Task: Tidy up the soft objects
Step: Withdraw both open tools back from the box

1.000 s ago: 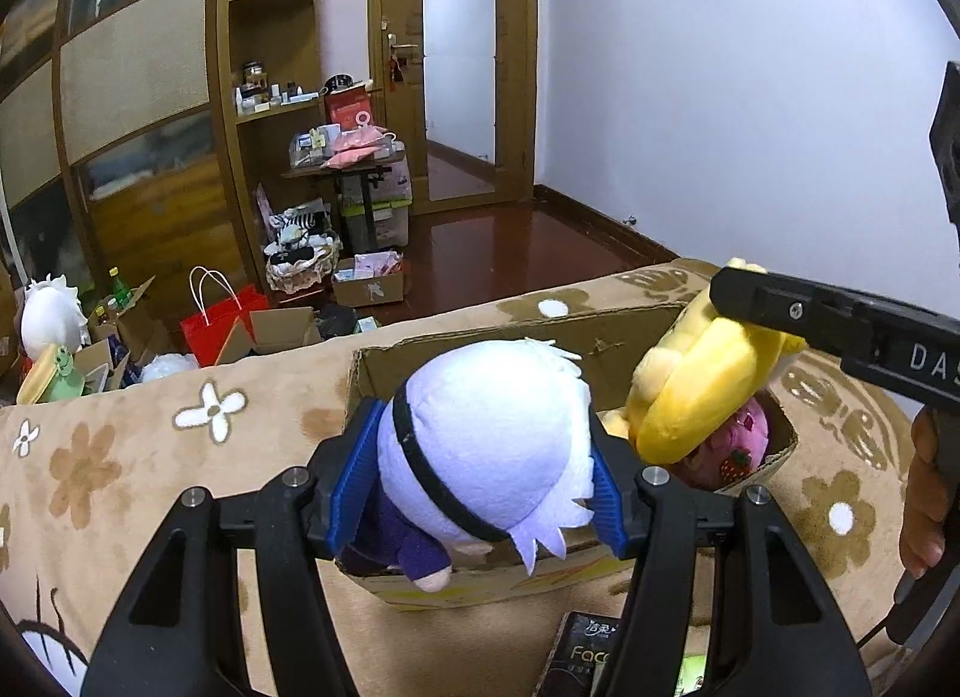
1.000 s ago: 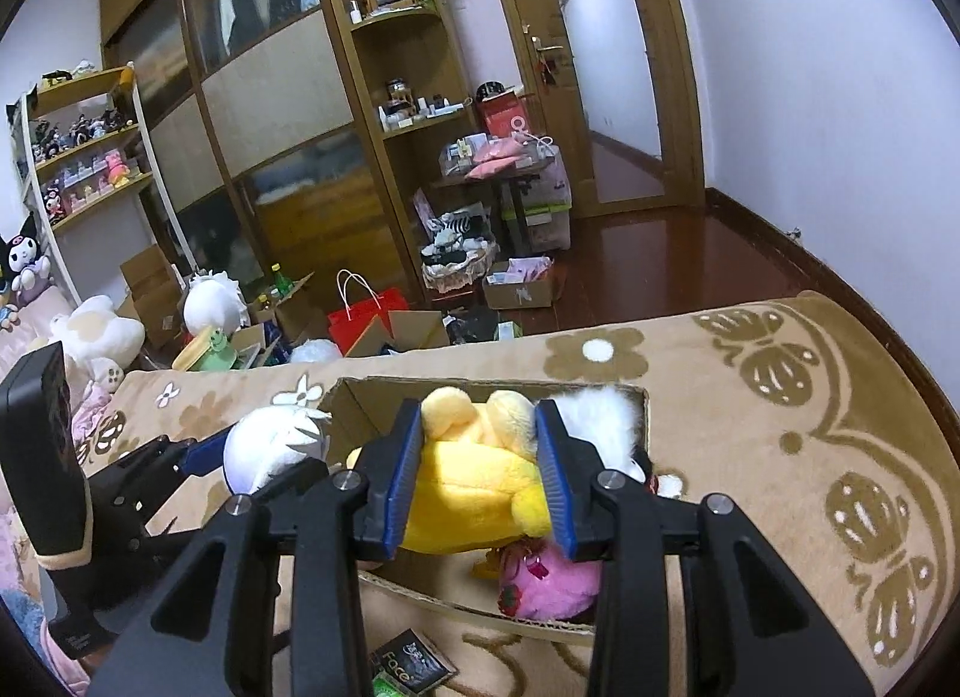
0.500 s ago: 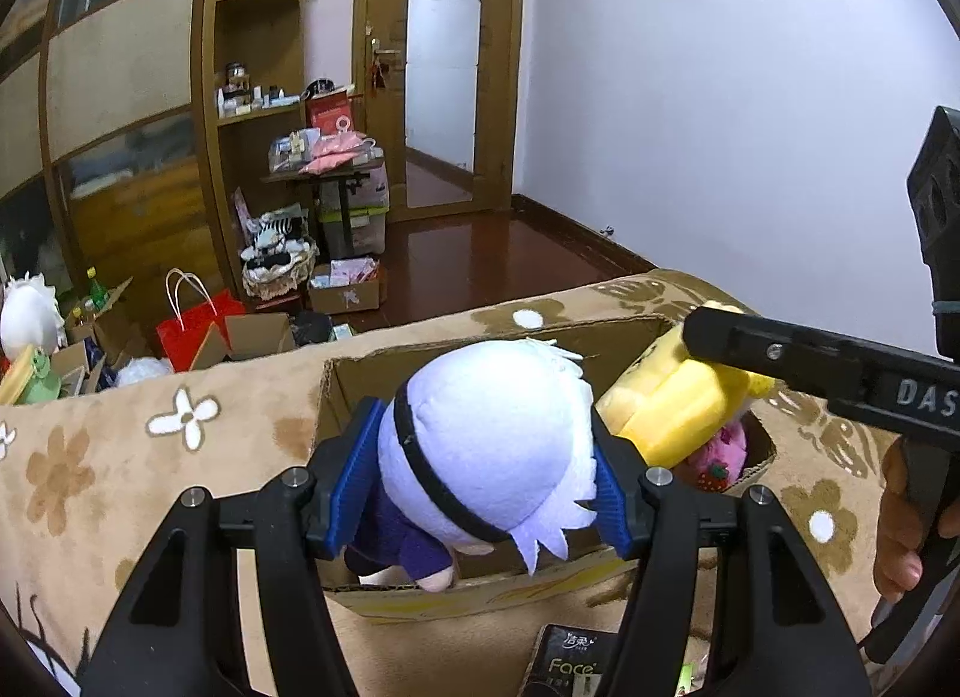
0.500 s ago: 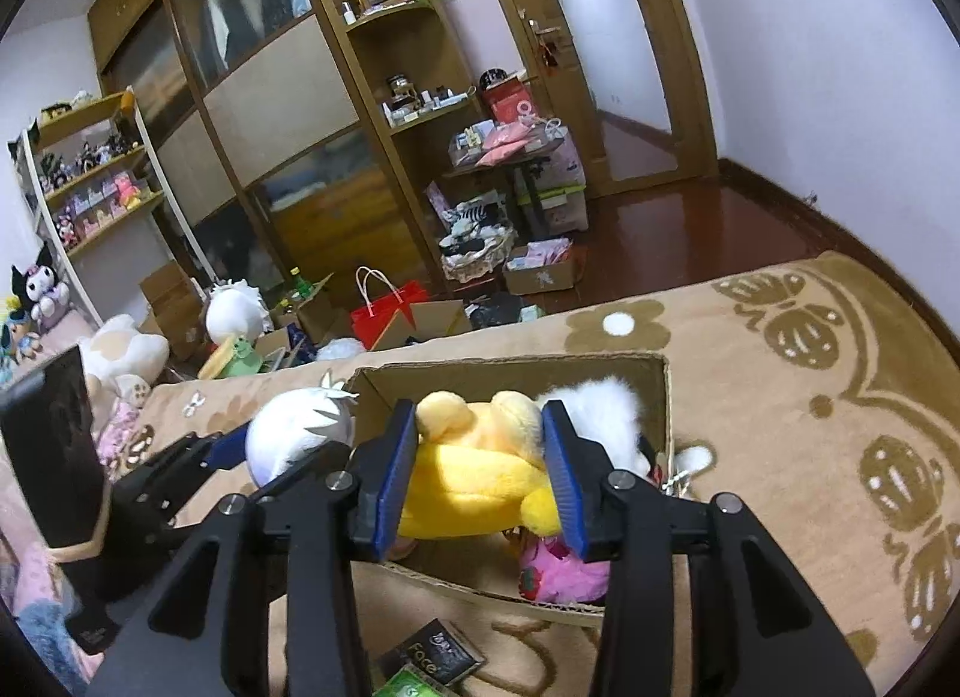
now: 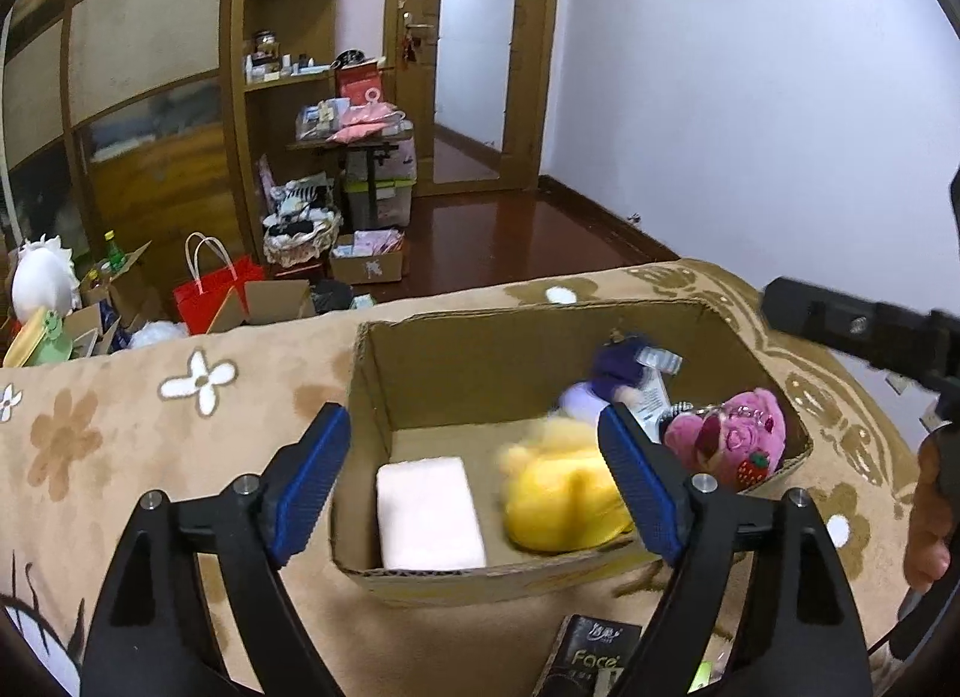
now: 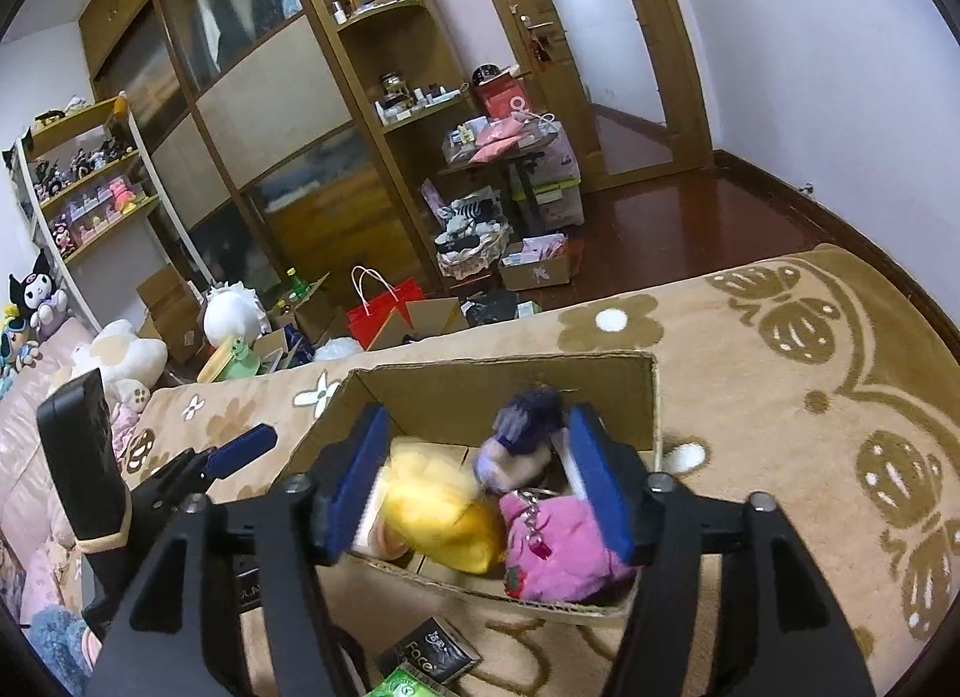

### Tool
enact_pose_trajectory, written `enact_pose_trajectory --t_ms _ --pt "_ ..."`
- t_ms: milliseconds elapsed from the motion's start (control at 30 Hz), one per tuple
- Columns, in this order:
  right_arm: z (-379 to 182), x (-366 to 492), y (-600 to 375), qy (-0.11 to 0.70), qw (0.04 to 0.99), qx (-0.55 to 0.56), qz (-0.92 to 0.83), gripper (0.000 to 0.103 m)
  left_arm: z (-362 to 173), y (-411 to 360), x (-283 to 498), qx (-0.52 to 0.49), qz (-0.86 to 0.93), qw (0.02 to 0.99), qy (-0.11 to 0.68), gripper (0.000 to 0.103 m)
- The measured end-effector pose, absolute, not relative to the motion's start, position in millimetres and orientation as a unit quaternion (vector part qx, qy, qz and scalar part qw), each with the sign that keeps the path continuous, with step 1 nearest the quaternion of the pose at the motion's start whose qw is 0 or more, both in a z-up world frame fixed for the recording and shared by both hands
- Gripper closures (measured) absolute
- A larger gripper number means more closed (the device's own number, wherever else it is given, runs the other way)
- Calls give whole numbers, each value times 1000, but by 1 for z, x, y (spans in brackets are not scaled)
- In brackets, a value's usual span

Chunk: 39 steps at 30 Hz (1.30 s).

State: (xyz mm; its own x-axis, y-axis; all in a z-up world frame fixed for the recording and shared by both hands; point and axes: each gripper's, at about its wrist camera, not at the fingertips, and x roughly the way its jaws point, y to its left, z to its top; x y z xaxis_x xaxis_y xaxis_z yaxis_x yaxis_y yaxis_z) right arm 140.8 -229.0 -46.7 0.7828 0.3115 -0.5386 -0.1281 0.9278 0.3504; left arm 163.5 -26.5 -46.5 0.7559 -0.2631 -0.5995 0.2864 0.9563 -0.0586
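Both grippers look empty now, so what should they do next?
Probably lift both away from the cardboard box to fetch another soft toy. The left gripper and right gripper are open and hold nothing, while the yellow plush, pink plush and purple-clothed doll already lie inside.

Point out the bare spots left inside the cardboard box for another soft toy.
Inside the cardboard box, bare floor shows along the far wall, behind the pink pad and yellow plush. The right end is crowded: pink strawberry plush and purple-white doll are piled together.
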Motion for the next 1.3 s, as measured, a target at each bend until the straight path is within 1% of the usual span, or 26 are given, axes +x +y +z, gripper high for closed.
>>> enact_pose_trajectory --t_ms 67,133,300,633,733,867,1300 --pt "-45 135 -232 307 933 149 111 28 -46 -24 160 20 -138 937 319 10" --pt "-44 130 -235 308 933 153 105 17 -45 -22 155 20 -132 938 319 8" --pt "-42 112 -243 314 931 164 86 9 -40 -21 136 29 -128 936 326 5" --pt "-47 69 -246 353 921 153 57 9 -30 -25 87 62 -144 923 351 4" --pt "-52 56 -248 364 915 166 47 9 -28 -24 75 60 -146 920 360 4" --pt "-53 45 -242 371 914 156 45 9 -29 -21 60 62 -149 915 371 4" --pt "-70 27 -235 402 901 161 33 9 -43 -34 44 90 -160 901 392 4"
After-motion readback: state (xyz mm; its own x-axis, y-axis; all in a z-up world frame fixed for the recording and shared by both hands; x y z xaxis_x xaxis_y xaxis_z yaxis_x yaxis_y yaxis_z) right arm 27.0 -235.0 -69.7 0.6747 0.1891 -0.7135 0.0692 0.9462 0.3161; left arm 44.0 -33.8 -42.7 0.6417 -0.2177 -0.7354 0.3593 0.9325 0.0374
